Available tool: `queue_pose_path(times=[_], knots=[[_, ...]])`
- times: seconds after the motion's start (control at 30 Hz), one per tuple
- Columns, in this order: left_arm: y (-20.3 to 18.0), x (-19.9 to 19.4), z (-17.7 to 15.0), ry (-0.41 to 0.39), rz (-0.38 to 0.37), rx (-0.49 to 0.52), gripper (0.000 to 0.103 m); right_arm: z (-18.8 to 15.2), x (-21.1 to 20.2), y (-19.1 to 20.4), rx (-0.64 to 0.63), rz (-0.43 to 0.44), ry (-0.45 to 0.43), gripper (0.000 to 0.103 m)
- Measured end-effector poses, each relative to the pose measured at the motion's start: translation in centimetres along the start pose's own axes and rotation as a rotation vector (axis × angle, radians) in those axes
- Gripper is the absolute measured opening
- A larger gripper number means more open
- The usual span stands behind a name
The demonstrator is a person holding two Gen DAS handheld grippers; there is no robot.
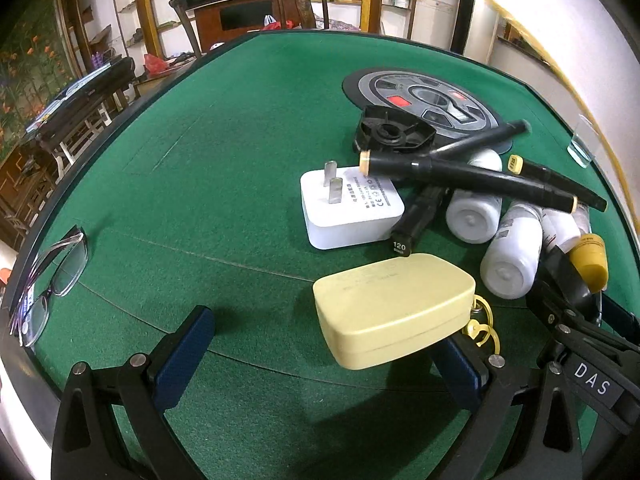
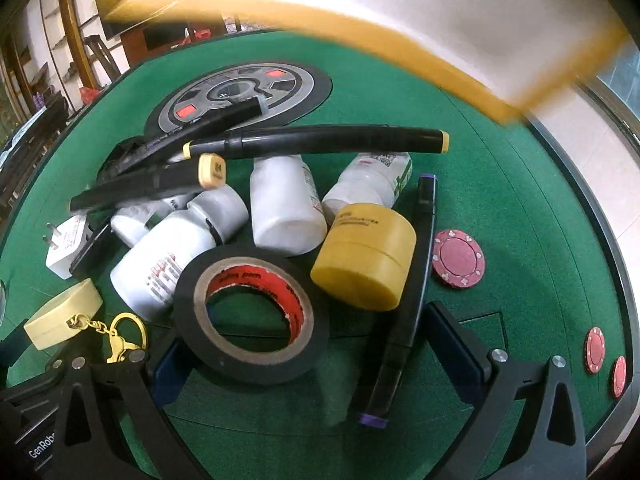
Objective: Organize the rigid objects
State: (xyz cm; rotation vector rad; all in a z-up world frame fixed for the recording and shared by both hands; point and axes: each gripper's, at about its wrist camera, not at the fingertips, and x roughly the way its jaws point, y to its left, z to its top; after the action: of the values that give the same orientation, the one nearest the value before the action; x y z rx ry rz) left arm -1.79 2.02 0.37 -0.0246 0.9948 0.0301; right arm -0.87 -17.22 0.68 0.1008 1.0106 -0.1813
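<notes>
Fingers of the right gripper (image 2: 316, 344) gape wide around the black tape roll (image 2: 251, 314), just in front of the yellow jar (image 2: 366, 256). Left gripper (image 1: 320, 344) spreads wide too, cream case (image 1: 394, 310) between. Better to close squarely across the roll's rim, clear of the purple-capped marker (image 2: 404, 308).

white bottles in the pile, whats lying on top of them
Black markers lie crossed over the white bottles; a yellow jar leans at their front. What lies beneath the bottles is covered.

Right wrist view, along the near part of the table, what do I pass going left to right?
Cream case → gold key clasp → black tape roll → purple-capped marker → red poker chips at the table edge.
</notes>
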Motion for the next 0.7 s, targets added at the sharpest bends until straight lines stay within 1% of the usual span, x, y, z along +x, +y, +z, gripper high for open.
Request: queue_pose_path(times=[0.7], knots=[[-0.25, 0.42, 0.49, 0.006, -0.019, 0.024, 0.103, -0.19, -0.01, -0.04, 0.0, 0.0, 0.001, 0.103]])
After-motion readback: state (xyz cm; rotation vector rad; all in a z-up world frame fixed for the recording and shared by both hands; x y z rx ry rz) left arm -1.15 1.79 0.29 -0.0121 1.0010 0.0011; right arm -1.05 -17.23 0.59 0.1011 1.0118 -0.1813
